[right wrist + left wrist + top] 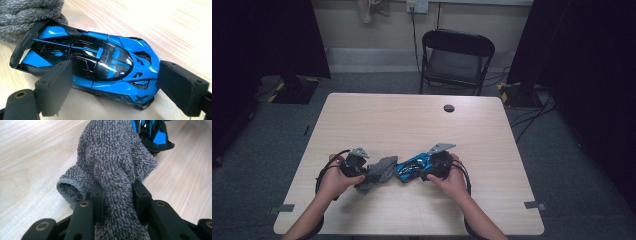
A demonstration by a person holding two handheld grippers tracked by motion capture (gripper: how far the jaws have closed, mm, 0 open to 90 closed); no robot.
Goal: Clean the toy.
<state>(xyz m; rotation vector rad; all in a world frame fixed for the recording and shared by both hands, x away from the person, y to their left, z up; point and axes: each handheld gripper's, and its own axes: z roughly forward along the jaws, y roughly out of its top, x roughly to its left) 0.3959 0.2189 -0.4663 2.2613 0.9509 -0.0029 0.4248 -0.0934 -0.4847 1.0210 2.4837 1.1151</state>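
Note:
A grey knitted sock (379,170) lies on the wooden table (412,120) near its front edge. My left gripper (364,174) is shut on it, and in the left gripper view the black jaws (117,192) pinch a fold of the sock (112,157), whose open cuff hangs to the left. A blue and black toy car (412,167) lies on the table with its rear wing against the sock (25,17). My right gripper (115,85) is open, one pad beside the car (100,65) near its rear and the other at its nose. The car's tail (152,132) shows past the sock.
A round cable hole (449,108) sits in the table's far half. A black folding chair (457,55) stands behind the table, with cables on the floor to the right. Both hands rest near the front edge.

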